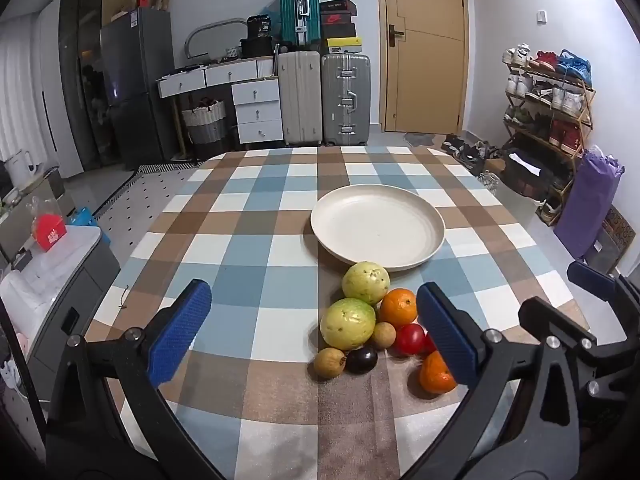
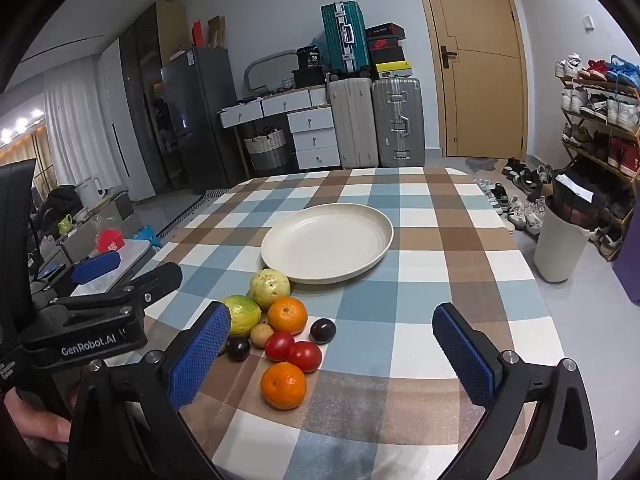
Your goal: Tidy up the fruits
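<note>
A cluster of fruit lies on the checkered table just in front of an empty cream plate: two green guavas, two oranges, two red tomatoes, small brown fruits and dark plums. My left gripper is open and empty, above the near table left of the fruit. My right gripper is open and empty, its left pad beside the fruit. The right gripper also shows at the right edge of the left wrist view.
The table has rounded edges. A white bin and shoe rack stand to the right. Suitcases, drawers and a door are behind. A low cabinet with a red box stands left of the table.
</note>
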Motion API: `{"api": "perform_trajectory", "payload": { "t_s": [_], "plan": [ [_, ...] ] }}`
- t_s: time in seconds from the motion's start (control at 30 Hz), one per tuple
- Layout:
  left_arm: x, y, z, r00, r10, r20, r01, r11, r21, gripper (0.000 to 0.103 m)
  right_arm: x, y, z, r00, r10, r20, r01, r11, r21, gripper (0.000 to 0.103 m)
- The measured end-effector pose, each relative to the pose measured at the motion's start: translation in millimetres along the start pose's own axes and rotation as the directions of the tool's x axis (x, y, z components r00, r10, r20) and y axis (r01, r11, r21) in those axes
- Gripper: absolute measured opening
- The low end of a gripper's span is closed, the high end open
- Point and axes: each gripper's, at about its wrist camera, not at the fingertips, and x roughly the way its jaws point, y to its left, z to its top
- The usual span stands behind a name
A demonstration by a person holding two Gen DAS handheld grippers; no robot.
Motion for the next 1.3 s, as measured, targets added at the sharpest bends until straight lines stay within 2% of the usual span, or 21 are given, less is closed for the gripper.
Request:
{"api": "perform_trajectory", "payload": {
  "t_s": [0.03,0.1,0.17,0.27,0.3,0.57,1.3],
  "plan": [
    [1.8,5.3,1.4,1.000,-0.003,0.000,0.003,1.000,-0.014,0.102,-0.1,0.1,0.1,1.000,-0.003,0.001,0.003,1.000,-0.002,0.103],
    [-5.3,1.9,4.6,0.998,0.033,0.044,-0.035,0.999,0.033,0.102,-0.1,0.0,0.3,1.000,-0.005,0.000,0.005,1.000,-0.004,0.103],
    [-11.5,-1.2,-1.1,0.997,0.040,0.070,-0.044,0.998,0.051,0.102,-0.5,-0.1,0.8,1.000,-0.009,0.003,0.009,1.000,-0.006,0.103],
    [-7.5,-13.8,-2.6,0.996,0.055,0.069,-0.061,0.995,0.079,0.102,-1.0,0.1,2.1,1.000,-0.010,0.006,0.010,1.000,-0.001,0.103],
    [-7.5,-11.8,-2.6,0.997,0.047,0.067,-0.052,0.996,0.078,0.102,3.5,1.0,-2.1,1.000,0.014,0.008,-0.014,1.000,-0.002,0.103],
    [-12.7,-10.1,-2.8,0.997,0.044,0.071,-0.049,0.996,0.076,0.102,-0.9,1.4,0.6,1.000,0.027,0.012,-0.027,1.000,0.001,0.103],
    [-14.5,-8.2,-4.6,0.997,0.048,0.065,-0.052,0.996,0.066,0.102,-1.7,5.6,2.9,0.999,0.034,0.015,-0.034,0.999,-0.007,0.103]
  ]
}}
